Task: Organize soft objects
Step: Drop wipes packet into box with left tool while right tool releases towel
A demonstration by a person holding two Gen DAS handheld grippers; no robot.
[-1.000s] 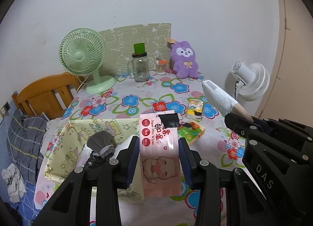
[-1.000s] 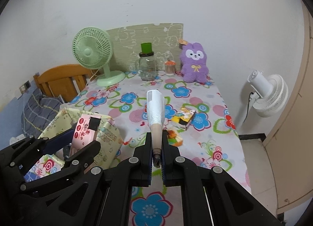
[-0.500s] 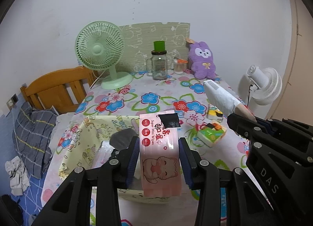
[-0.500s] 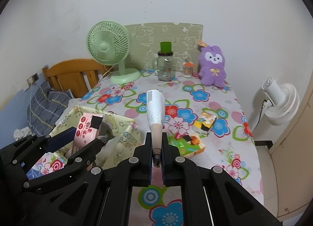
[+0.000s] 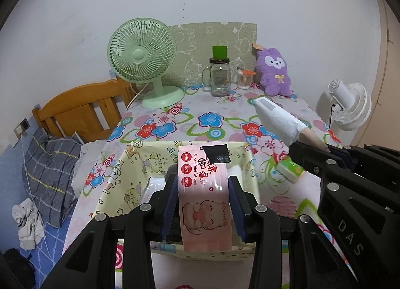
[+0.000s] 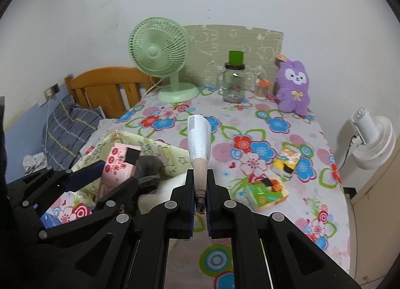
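1. Left gripper [image 5: 203,197] angled down over the yellow fabric bin [image 5: 130,179], pads pinching a pink wet-wipes pack [image 5: 203,196] by its sides — pack held lengthwise above the bin's inside.
2. Right gripper [image 6: 200,189] just beside it, also tilted down, pads pressed tight on the tan stem of a white-wrapped tube [image 6: 198,139] that sticks out fwd over the floral tablecloth [image 6: 250,119].
3. In the bin: grey rolled item [image 6: 150,166] & sth white, partly hidden by the grippers.
4. On the cloth near the right gripper: green tissue pack [image 6: 266,195], yellow pack [image 6: 287,161].
5. Far end — green fan [image 5: 142,56], glass jar [image 5: 220,76], purple plush [image 5: 273,71].
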